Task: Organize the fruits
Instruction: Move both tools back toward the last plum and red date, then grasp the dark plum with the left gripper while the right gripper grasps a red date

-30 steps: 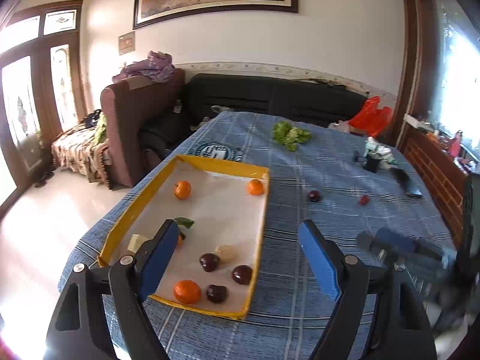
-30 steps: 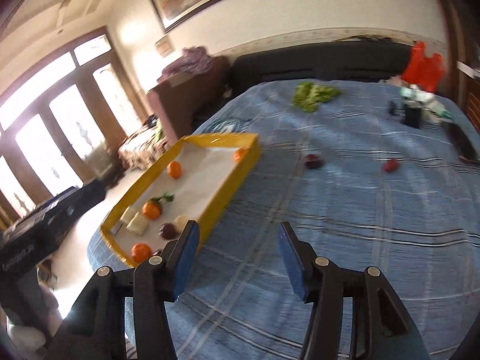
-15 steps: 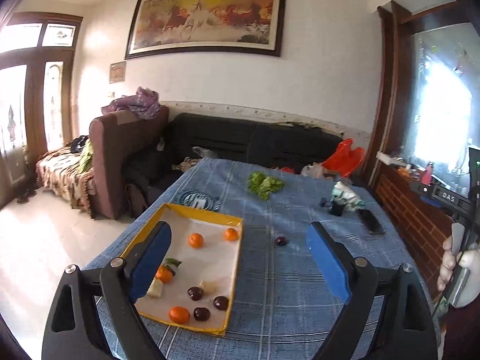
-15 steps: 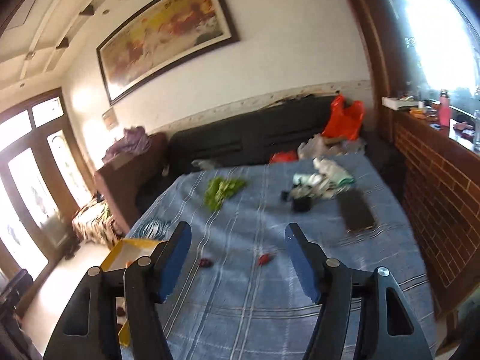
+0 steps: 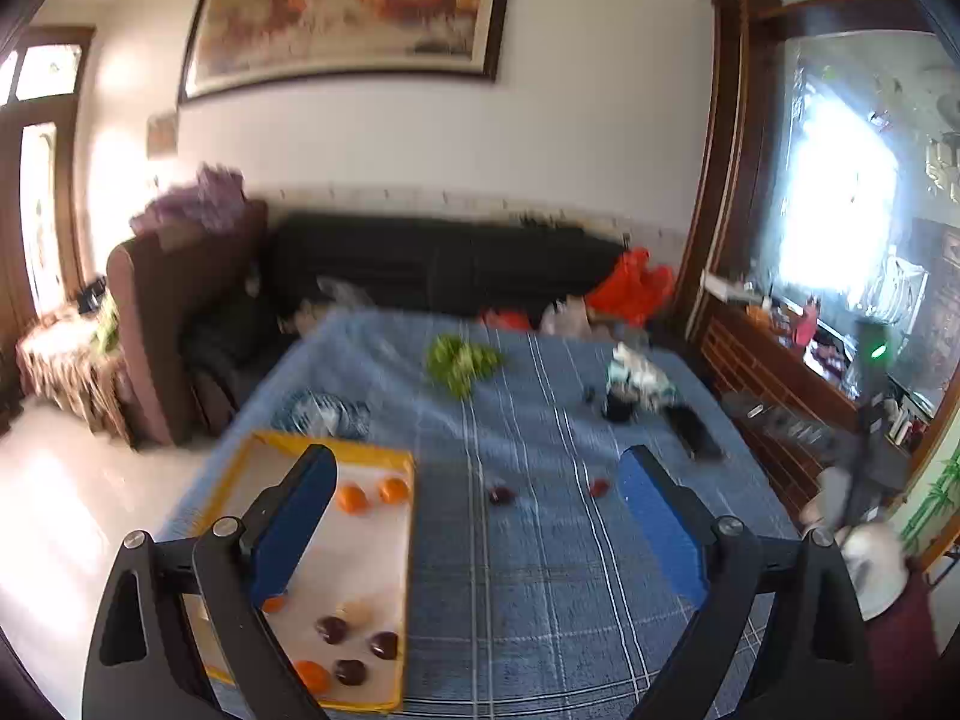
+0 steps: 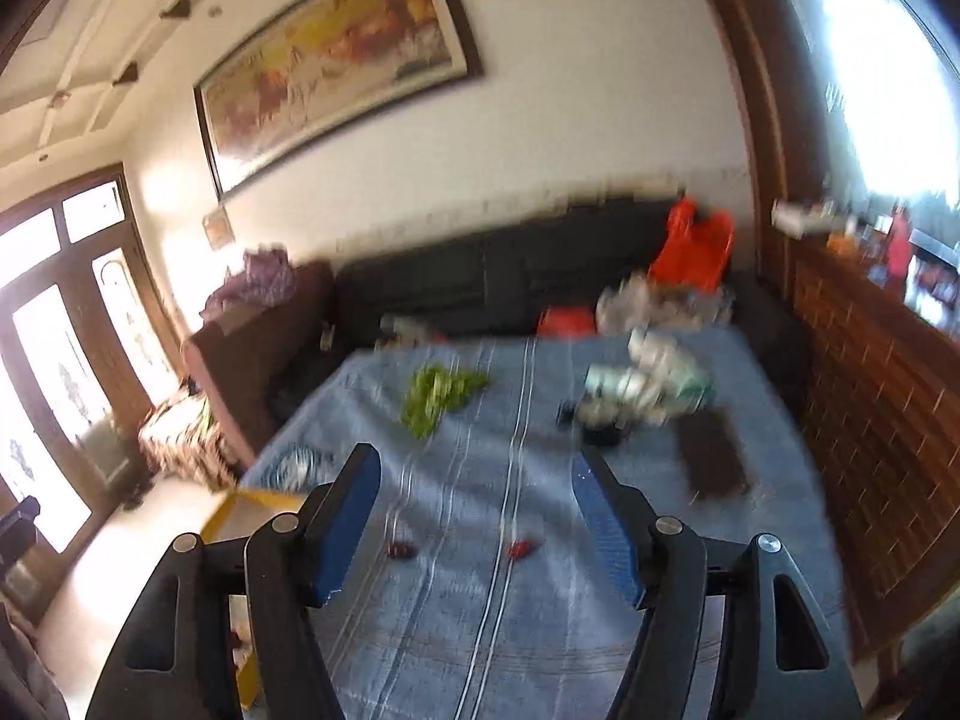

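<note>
Both the left gripper (image 5: pixel 474 510) and the right gripper (image 6: pixel 474 516) hang with jaws apart, just widened, nothing between them. Oranges (image 5: pixel 351 498) and dark plums (image 5: pixel 332 629) lie in the yellow tray (image 5: pixel 408 570) at near left on the blue-clothed counter (image 5: pixel 540 600); one dark plum (image 5: pixel 499 494) and a red fruit (image 5: pixel 599 486) lie on the cloth to its right.

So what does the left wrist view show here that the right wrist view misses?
Only the left wrist view shows inside the yellow tray: oranges and dark plums on its white liner. Only the right wrist view shows the ceiling and the glass doors. Both show the blue checked tablecloth, the green leafy bunch, one dark plum and one small red fruit loose on the cloth, and open, empty claws.
</note>
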`<state>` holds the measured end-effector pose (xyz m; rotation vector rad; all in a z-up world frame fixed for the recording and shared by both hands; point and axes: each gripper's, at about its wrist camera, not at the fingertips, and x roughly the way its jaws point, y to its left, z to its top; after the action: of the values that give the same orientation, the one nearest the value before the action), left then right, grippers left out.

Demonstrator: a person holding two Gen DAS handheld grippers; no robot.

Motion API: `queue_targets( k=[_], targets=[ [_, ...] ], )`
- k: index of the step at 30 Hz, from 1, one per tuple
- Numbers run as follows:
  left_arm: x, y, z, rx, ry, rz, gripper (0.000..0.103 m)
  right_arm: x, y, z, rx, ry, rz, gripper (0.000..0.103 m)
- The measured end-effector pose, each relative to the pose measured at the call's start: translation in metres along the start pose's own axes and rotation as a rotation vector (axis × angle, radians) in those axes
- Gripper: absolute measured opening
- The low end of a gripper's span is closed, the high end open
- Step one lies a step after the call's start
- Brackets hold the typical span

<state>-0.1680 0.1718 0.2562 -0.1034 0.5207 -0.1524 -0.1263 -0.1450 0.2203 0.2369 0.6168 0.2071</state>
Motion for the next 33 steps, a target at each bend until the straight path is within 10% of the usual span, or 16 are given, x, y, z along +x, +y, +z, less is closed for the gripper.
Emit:
queue_targets(
  k=[4,7,20,23,33],
  targets=[
    [0.062,0.008,-0.016,-0.049,0.103,-0.065,0.089,0.072,-0.015,-0.036,0.026,0.152,-0.002,0.055],
    [0.107,0.017,-0.026,-0.088,0.201,-0.090,0.042,0.121,-0.026,-0.059,0.062,0.246,-0.014,0.050],
    [0.245,0.033,-0.051,-0.235,0.395,-0.106,0.058,0.237,-0.048,-0.077,0.087,0.335,-0.140,0.051],
    [0.272,0.025,-0.057,-0.240,0.432,-0.105,0.059,0.244,-0.040,-0.080,0.024,0.333,-0.195,0.029],
    [0.338,-0.010,-0.075,-0.090,0.501,-0.065,0.063,0.194,-0.057,-0.090,0.141,0.270,-0.062,0.028]
  ],
)
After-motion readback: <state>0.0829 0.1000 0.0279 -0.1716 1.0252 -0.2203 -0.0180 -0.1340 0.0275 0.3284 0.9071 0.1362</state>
